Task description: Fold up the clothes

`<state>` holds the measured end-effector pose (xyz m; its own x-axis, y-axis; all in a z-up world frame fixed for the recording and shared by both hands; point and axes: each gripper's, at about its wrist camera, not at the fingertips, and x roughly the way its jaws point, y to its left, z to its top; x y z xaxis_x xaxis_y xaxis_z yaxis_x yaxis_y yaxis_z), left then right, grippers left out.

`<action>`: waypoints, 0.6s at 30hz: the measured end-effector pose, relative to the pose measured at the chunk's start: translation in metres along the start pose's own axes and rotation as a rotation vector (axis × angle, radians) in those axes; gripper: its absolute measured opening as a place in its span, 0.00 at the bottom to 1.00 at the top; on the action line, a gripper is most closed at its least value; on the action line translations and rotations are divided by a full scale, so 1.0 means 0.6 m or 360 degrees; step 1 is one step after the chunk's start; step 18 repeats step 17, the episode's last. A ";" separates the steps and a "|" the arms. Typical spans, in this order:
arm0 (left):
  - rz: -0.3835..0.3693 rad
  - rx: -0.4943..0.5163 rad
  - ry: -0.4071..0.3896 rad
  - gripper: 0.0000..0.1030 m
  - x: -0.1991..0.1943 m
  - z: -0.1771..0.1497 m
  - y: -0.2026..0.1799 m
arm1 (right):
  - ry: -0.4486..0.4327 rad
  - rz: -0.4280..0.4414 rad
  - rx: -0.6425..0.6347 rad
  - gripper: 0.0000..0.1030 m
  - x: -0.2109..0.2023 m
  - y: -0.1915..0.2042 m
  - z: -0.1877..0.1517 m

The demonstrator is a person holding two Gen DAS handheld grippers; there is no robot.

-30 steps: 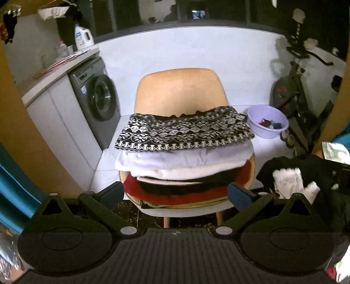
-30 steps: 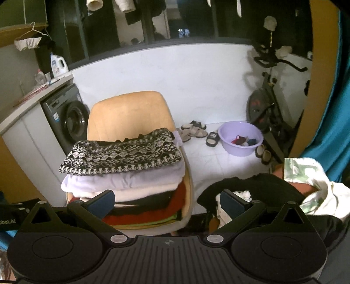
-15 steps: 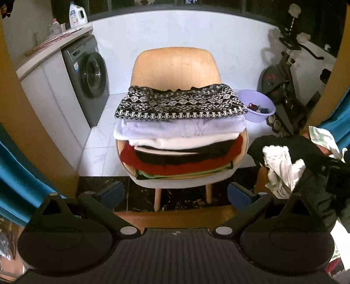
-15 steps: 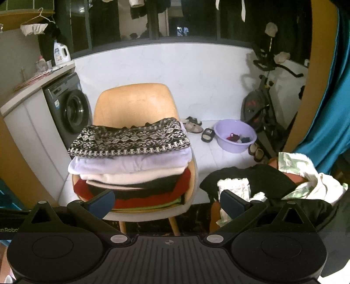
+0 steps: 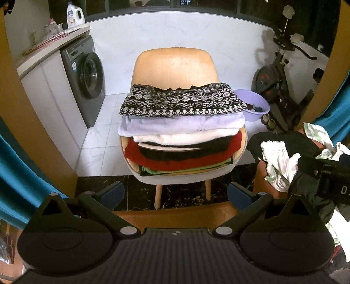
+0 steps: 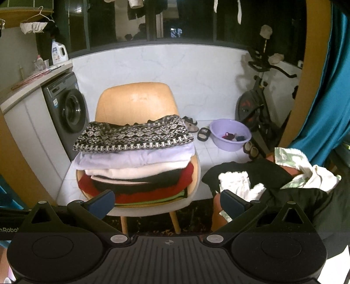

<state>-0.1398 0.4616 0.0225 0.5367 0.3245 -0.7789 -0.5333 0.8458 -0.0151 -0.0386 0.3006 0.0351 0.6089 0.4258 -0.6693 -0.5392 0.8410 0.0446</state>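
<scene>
A stack of folded clothes (image 5: 181, 133) sits on a wooden chair (image 5: 175, 63), topped by a black-and-white patterned garment (image 5: 181, 102). It also shows in the right wrist view (image 6: 135, 161), with the chair (image 6: 135, 100) behind it. A heap of unfolded clothes, black, white and green-print (image 5: 291, 157), lies to the right of the chair, also in the right wrist view (image 6: 266, 179). My left gripper (image 5: 176, 194) is open and empty, held back from the chair's front. My right gripper (image 6: 167, 201) is open and empty, in front of the gap between chair and heap.
A washing machine (image 5: 85, 76) stands at the left under a counter with a detergent bottle (image 5: 75, 14). A purple basin (image 6: 230, 134), slippers (image 6: 192, 124) and an exercise bike (image 6: 260, 104) stand on the white tiles at the right. Teal curtains (image 6: 323, 87) hang at both sides.
Both grippers have pulled back and up from the chair, so the stack looks farther away and the chair legs show. Both stay open and empty.
</scene>
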 end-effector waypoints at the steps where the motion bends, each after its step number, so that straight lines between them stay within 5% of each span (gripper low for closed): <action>1: 0.0000 0.0000 0.0005 1.00 0.001 -0.001 0.003 | 0.0002 0.0001 -0.0002 0.99 -0.001 0.005 -0.002; 18: -0.0044 0.0007 -0.0019 1.00 0.000 -0.006 0.027 | 0.0014 -0.0019 0.0027 0.99 -0.008 0.037 -0.023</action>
